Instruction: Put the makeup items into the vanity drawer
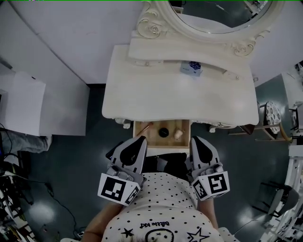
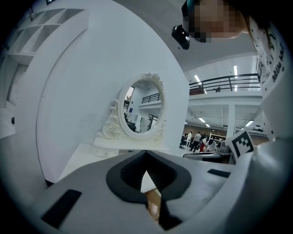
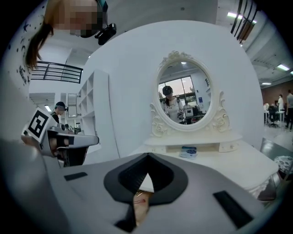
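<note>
A big white desk (image 1: 180, 99) stands against the far wall. On its far side sits a round mirror (image 1: 218, 14) with a curly white frame.

At the near edge of the desk a wooden drawer (image 1: 152, 138) is pulled open. The makeup things lie inside it.

A person in a spotty top stands right at the drawer and holds a tool in each hand. The left gripper (image 1: 141, 138) is just over the drawer's near left corner. Its fingers (image 2: 87, 192) are pressed together with nothing between them. The right gripper (image 1: 194, 139) is by the drawer's near right corner. Its fingers (image 3: 219, 183) are clenched together too, and they are empty.

A small blue and white box (image 1: 191, 67) sits on the little shelf under the mirror, far from the drawer.

In the drawer there is a thin reddish stick (image 1: 145, 128) on the left, a round black pot (image 1: 163, 132) in the middle, and a small cream thing (image 1: 178, 134) on the right.
</note>
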Tool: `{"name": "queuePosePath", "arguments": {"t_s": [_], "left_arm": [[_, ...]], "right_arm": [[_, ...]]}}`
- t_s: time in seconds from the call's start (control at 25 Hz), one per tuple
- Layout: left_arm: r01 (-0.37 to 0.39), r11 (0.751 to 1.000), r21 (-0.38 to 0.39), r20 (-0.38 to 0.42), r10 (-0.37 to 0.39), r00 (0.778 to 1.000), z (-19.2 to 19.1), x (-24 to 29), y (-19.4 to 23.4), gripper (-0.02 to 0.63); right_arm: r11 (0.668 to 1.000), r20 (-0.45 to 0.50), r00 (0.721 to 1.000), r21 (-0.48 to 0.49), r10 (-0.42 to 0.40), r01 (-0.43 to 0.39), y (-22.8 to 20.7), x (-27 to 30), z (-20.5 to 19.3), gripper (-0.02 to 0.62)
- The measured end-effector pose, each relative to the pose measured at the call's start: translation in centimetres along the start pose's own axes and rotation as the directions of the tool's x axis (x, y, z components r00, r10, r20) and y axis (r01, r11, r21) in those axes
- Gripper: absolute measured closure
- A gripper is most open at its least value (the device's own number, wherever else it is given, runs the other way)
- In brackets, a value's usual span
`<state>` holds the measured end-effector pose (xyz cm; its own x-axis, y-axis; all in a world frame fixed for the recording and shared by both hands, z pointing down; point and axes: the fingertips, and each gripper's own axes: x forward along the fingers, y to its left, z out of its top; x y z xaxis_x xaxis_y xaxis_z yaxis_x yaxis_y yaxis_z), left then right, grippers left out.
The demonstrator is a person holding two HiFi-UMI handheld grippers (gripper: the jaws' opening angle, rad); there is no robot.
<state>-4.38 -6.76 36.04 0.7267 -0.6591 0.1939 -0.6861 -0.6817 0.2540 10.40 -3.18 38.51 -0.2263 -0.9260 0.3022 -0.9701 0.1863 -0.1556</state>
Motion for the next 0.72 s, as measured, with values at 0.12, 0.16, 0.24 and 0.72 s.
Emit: {"name": "queuePosePath", "arguments": {"t_s": [0.12, 0.16, 0.24, 0.72], "left_arm": [[0.006, 1.0, 0.007, 0.004, -0.006, 1.0, 0.3, -0.2, -0.2, 0.597], [0.004, 1.0, 0.009, 0.008, -0.004, 1.0, 0.5, -0.3, -0.1, 0.597], [-0.009, 1.0, 0.011, 0.022, 0.009, 1.0, 0.8, -0.5, 0.2, 0.597], [-0.182, 0.983, -0.01, 0.072, 0.183, 0.981, 1.3, -3.6, 4.6, 0.597]], "right_arm": [[1.0, 0.009, 1.0, 0.018, -0.022, 0.022, 0.0, -1.0, 0.5, 0.588], [0.999, 0.011, 1.0, 0.026, -0.027, 0.027, 0.0, -1.3, 0.6, 0.588], [0.999, 0.018, 0.999, 0.035, -0.032, 0.032, 0.1, -1.5, 0.8, 0.588], [1.0, -0.014, 1.0, -0.023, 0.008, -0.009, 2.1, -0.3, 0.2, 0.588]]}}
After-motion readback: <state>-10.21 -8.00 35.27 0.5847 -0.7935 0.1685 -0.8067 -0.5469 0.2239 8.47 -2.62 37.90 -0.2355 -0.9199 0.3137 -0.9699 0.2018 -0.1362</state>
